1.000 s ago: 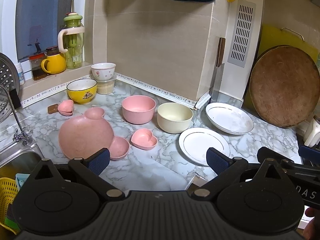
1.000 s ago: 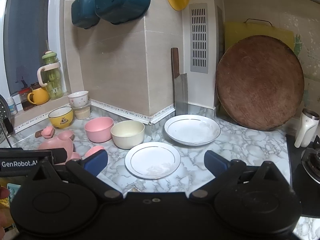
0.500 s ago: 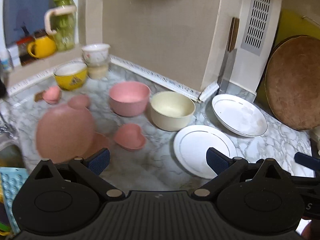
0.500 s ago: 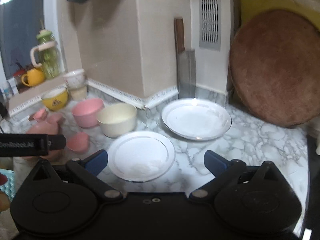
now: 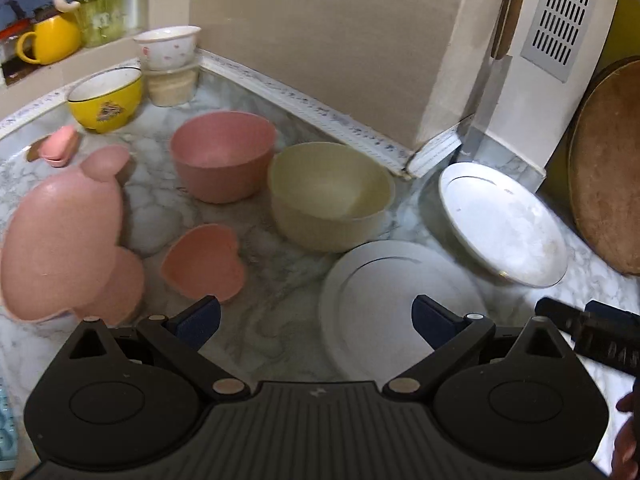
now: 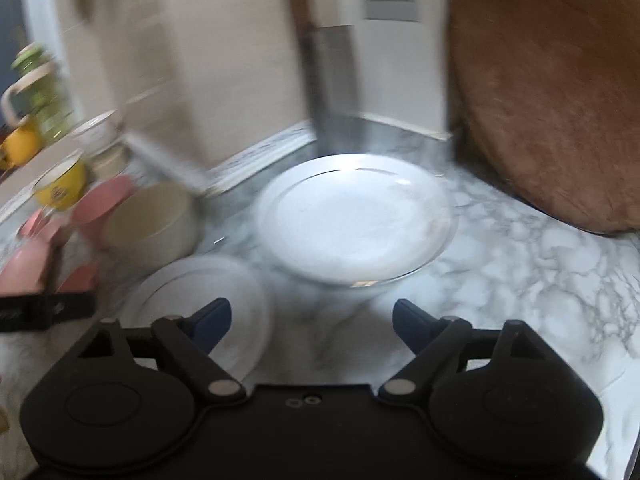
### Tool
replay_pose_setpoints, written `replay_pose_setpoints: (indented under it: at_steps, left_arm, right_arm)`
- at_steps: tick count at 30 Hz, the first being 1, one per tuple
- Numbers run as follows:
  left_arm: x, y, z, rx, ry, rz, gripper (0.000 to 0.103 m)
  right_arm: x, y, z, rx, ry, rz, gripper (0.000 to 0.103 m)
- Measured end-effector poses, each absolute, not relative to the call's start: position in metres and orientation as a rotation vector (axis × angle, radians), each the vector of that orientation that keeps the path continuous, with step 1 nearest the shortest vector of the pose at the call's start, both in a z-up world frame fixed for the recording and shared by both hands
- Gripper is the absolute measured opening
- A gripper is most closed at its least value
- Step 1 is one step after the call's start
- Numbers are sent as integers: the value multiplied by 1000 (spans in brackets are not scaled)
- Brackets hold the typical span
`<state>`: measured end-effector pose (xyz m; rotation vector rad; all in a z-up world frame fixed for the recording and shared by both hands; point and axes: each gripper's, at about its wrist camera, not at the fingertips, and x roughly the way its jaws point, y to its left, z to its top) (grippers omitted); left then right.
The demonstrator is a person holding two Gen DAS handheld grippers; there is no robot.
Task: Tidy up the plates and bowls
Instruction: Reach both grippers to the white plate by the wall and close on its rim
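1. Nothing looks sorted yet: on the bench (image 5: 280,280) the pink bowl (image 5: 222,156), cream bowl (image 5: 330,196), heart dish (image 5: 204,262), flat plate (image 5: 380,300) and deep plate (image 6: 356,218) all lie singly, unstacked.
2. All the stacking seems left to do.
3. The left claw (image 5: 316,318) hovers low, wide apart and empty, near the flat plate's edge.
4. The right claw (image 6: 312,318), also wide and empty, points at the deep plate just ahead; that view is blurred.
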<state>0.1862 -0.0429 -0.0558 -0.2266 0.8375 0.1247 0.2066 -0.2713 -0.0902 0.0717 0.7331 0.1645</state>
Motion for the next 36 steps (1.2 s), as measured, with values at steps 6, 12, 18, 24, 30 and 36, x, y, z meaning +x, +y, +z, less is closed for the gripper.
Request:
replay_pose_setpoints:
  at_steps: [6,12,18,24,30,36]
  left_arm:
    - [232,-86,-44,-152,800,47,99]
    - [278,-127,-53,-139,816,48,85]
    - [315,-140,-71,-155,890,27,64]
    - [338,-136,-83,-198,934,33,45]
    - [347,-132,-87,-225,951,19,34]
    - [353,-132,-91,-236,963,14,19]
  right_arm:
    - [252,-313,-83,46,720,98,81]
    - [294,-335,-80,-19,717,100,79]
    - [337,-345,-94,-41,777,121,65]
    - [362,-348,-107,-42,826,158,47]
    - [378,-353,-111,19,870,197,24]
    - [384,-356,-114,59,891,232,9]
